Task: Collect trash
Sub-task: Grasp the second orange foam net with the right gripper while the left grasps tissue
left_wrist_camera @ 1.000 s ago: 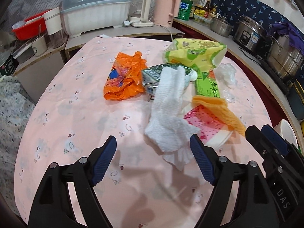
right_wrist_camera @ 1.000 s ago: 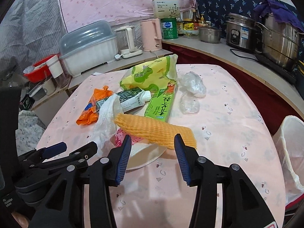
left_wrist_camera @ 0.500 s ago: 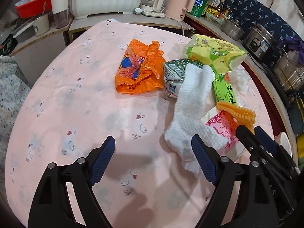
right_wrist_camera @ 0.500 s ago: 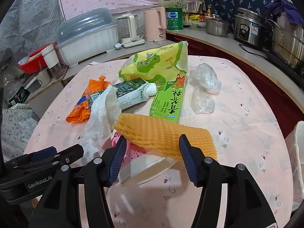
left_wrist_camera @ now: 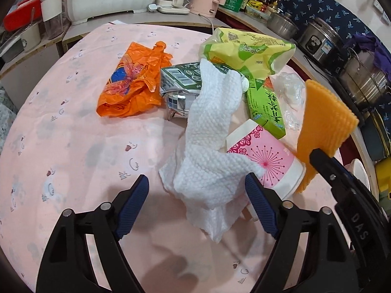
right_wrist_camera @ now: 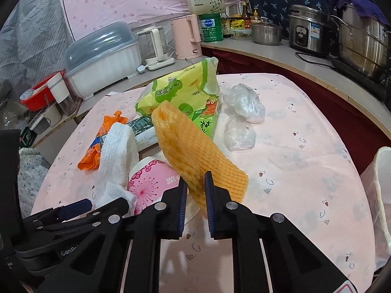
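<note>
A pile of trash lies on the pink tablecloth [left_wrist_camera: 73,146]. My right gripper [right_wrist_camera: 196,195] is shut on an orange foam net [right_wrist_camera: 193,151] and holds it tilted up above a pink paper cup [right_wrist_camera: 149,183]; the net also shows in the left wrist view [left_wrist_camera: 322,119]. My left gripper [left_wrist_camera: 196,195] is open, its fingers on either side of a white paper towel [left_wrist_camera: 207,151] that drapes over the pink cup [left_wrist_camera: 266,156]. Behind lie an orange plastic bag [left_wrist_camera: 129,83], a green carton [left_wrist_camera: 180,83], a green box [left_wrist_camera: 268,107] and a yellow-green bag [left_wrist_camera: 246,51].
Crumpled clear plastic [right_wrist_camera: 244,105] lies on the right of the table. A white-lined trash bin [right_wrist_camera: 381,185] stands off the table's right edge. Counters behind hold a dish box [right_wrist_camera: 102,61], a pink kettle [right_wrist_camera: 188,36], a rice cooker [right_wrist_camera: 308,29] and steel pots [right_wrist_camera: 366,41].
My right gripper has shut on the orange foam net and lifted it off the cup. My left gripper has moved forward around the paper towel.
</note>
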The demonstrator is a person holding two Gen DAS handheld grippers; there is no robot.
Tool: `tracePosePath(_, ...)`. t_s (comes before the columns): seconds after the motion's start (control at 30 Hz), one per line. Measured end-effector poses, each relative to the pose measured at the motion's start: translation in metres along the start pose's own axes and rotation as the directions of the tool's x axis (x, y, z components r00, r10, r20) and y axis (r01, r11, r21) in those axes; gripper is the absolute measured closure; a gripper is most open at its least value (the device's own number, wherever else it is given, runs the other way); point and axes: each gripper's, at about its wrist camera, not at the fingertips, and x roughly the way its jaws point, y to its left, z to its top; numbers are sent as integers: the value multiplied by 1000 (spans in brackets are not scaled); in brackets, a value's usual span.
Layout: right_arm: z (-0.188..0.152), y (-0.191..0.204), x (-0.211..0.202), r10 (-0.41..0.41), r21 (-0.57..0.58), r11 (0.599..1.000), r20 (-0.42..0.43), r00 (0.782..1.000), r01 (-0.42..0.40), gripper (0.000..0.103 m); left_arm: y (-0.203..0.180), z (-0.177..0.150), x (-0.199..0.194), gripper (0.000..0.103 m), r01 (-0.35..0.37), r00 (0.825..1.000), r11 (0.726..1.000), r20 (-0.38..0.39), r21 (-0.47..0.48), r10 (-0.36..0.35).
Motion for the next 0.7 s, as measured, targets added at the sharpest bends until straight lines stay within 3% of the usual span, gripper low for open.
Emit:
tracePosePath(0.07, 0, -4, -2, 1, 10, 1000, 4, 1000, -1, 90, -1, -1, 4, 44, 10, 1000, 1000, -15, 0, -10)
tracePosePath(0.23, -3, -11, -6, 1, 30, 1000, 6, 1000, -1, 90, -7, -4, 9, 89, 19, 999, 999, -35, 27, -18)
tracePosePath(0.43, -7, -17, -14, -2, 43, 999, 15, 1000, 1, 90, -10, -7, -1, 97, 27, 1000, 999, -7, 33, -26)
tracePosePath(0.7, -7, -29, -27, -7, 76, 997, 38, 999, 4, 90, -8, -12, -18, 95, 54, 999, 998, 1, 26, -54)
